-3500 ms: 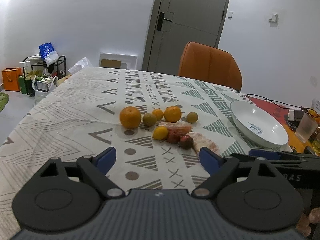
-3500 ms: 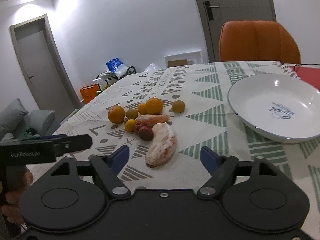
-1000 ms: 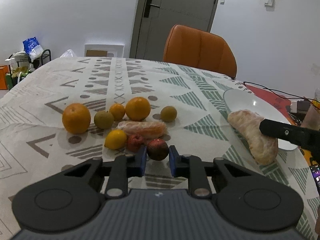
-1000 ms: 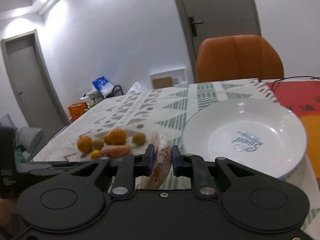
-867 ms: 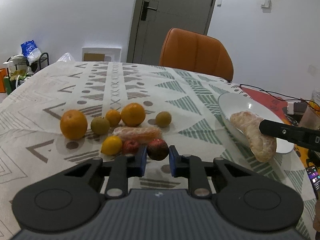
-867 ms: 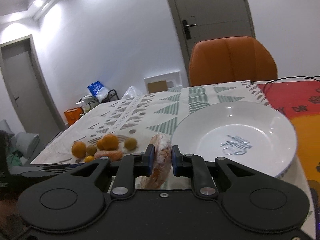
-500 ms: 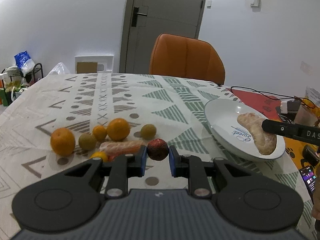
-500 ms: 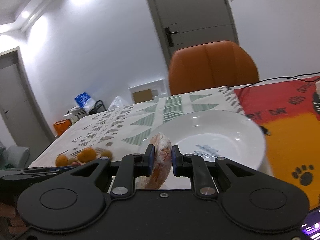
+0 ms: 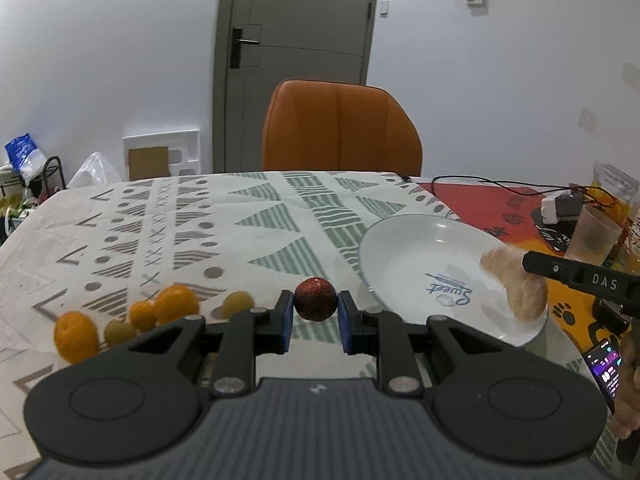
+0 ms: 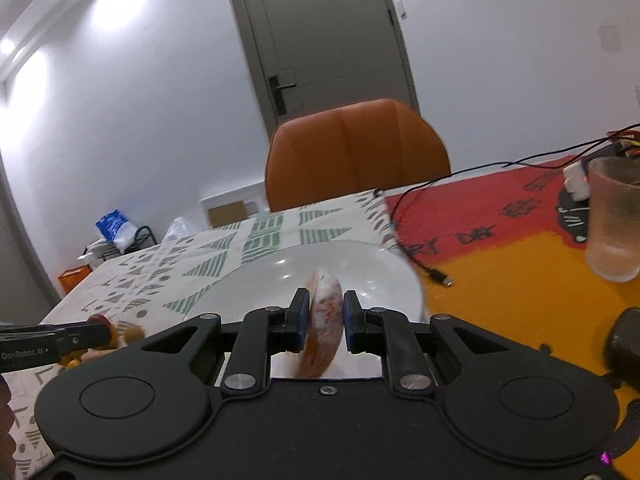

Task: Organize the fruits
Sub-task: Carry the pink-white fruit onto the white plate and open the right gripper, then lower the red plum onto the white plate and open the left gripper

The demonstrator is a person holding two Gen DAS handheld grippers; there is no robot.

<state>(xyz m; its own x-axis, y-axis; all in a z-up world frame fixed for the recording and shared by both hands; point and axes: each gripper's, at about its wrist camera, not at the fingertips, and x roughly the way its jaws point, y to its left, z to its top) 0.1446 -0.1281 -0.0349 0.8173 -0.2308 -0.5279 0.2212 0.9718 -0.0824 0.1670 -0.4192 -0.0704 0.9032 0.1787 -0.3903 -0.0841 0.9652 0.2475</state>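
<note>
We held the left gripper (image 9: 315,316) clamped on a dark red fruit (image 9: 315,299), its blue pads pressing the fruit from both sides. The fruit hung above the patterned tablecloth (image 9: 224,224), just left of the white plate (image 9: 404,256) as the left wrist view showed it. Whether it was over the plate's rim or short of it, we could not tell.

Our right gripper (image 10: 324,322) was closed on a peeled citrus piece (image 10: 323,312), pinched edge-on between the pads, with its lower end hanging below them. In the left wrist view the same piece (image 9: 516,284) sat over the right side of the plate, by the rim, under the black finger marked "DAS". We could not tell if it touched the plate.

The other fruits lay in a row on the cloth to the left: a large orange (image 9: 76,336), a greenish fruit (image 9: 119,330), a small orange (image 9: 142,315), another orange (image 9: 176,309) and a yellow-green fruit (image 9: 238,303). They looked blurred.

An orange chair (image 9: 340,128) stood at the far side of the table, before a grey door (image 9: 296,40). On the red and orange mat (image 10: 500,240) to the right stood a frosted cup (image 10: 614,224), with a black cable (image 10: 436,274) lying near the plate. A phone (image 9: 606,364) with a lit screen showed at the right edge, beside part of a hand (image 9: 628,408).
</note>
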